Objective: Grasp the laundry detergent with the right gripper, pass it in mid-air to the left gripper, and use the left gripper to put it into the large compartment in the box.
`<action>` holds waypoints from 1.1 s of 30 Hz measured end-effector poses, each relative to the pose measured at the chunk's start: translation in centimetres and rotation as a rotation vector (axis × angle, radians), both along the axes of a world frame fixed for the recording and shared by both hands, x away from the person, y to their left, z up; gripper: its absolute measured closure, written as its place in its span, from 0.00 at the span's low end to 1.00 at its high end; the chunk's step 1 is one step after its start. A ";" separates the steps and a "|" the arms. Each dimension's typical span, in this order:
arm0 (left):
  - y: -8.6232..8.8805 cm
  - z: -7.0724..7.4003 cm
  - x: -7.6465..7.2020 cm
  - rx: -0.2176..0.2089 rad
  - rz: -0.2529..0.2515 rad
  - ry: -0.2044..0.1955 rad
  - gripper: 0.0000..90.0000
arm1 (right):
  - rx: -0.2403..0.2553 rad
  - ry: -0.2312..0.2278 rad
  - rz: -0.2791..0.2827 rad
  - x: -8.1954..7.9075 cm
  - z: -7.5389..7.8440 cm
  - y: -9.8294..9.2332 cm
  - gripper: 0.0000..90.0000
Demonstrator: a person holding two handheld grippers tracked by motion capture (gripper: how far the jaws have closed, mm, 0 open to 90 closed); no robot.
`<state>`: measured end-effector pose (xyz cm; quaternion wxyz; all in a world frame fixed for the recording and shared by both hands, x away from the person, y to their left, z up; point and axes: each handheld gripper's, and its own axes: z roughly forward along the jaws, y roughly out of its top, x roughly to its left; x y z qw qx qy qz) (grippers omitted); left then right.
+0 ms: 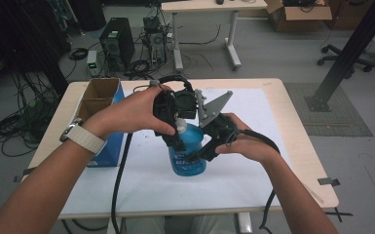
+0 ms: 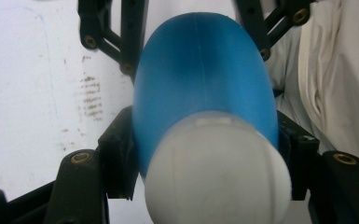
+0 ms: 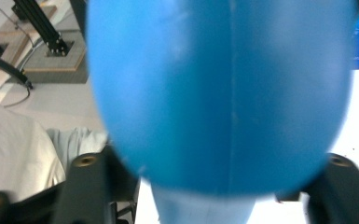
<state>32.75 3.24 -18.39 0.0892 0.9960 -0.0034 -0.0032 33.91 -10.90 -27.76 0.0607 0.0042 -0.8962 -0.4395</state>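
A blue bottle (image 1: 189,158) with a white cap (image 1: 180,127) stands upright over the white mat, held between both hands. My left gripper (image 1: 178,135) comes down from above and is shut on the neck just under the cap (image 2: 214,177), with a black jaw hard against each side of the bottle (image 2: 205,79). My right gripper (image 1: 197,156) reaches in from the right at the bottle's body. Its jaws stand close along both sides of the blue body (image 3: 224,93). Whether its pads press on the bottle I cannot tell.
An open blue cardboard box (image 1: 103,109) sits at the table's left edge. The white mat (image 1: 243,180) covers most of the tabletop. A black cable (image 1: 119,175) trails off the front edge. A computer tower (image 1: 117,41) and a desk stand on the floor beyond.
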 end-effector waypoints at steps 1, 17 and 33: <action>0.0 0.0 0.0 0.000 0.000 0.000 0.42 | 0.000 0.000 0.000 0.0 0.0 0.0 0.36; 2.6 3.7 1.7 0.053 0.289 -0.014 0.42 | -0.137 0.104 -0.218 0.1 -1.4 -9.0 0.08; 6.5 9.2 4.2 0.070 0.729 -0.029 0.42 | -0.303 0.059 -0.358 -0.6 0.3 -15.4 0.06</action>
